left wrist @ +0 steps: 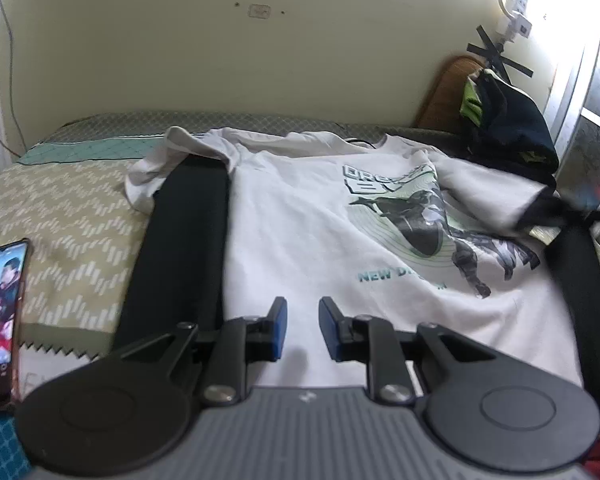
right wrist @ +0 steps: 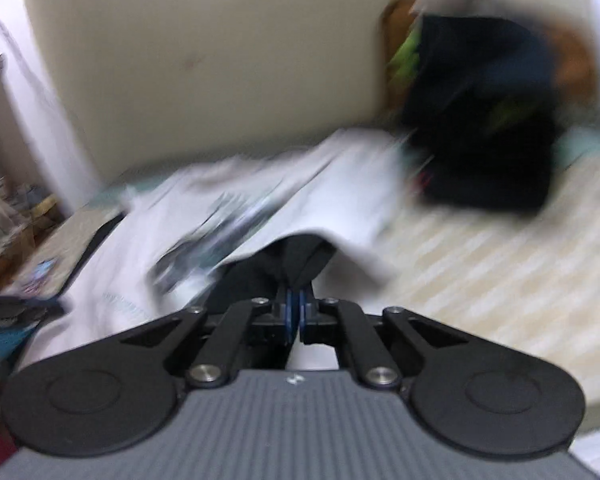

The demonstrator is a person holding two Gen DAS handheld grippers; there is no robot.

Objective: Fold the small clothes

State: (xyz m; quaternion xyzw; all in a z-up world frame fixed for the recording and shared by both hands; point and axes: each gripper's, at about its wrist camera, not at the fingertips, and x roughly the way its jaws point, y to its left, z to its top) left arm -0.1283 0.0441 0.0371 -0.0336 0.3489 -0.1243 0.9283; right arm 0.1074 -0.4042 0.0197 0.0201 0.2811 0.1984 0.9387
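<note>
White graphic tee (left wrist: pixel 300 216) spread flat on the bed (left wrist: pixel 72 216), print side up, black side panels (left wrist: pixel 180 248) running down both edges. Left sleeve bunched up near the far end, toward the wall.

Left tongs (left wrist: pixel 302 328) hovering just above the tee's near hem — blue pads (left wrist: pixel 281 328) a narrow gap apart, nothing between them, not touching the cloth as far as visible.

Right tongs (right wrist: pixel 295 304) clamped tight on a pinch of the tee's black fabric (right wrist: pixel 296 256) at the right edge, white cloth (right wrist: pixel 260 200) lifted and draped over the pinched bit — very blurry over there though, so hard to make out more.

Dark bundle of clothes (left wrist: pixel 512 128) with some neon green sitting at the far right corner of the bed, beside a wicker thing (left wrist: pixel 444 92). Phone (left wrist: pixel 0 312) with its screen lit lying at the left edge.
</note>
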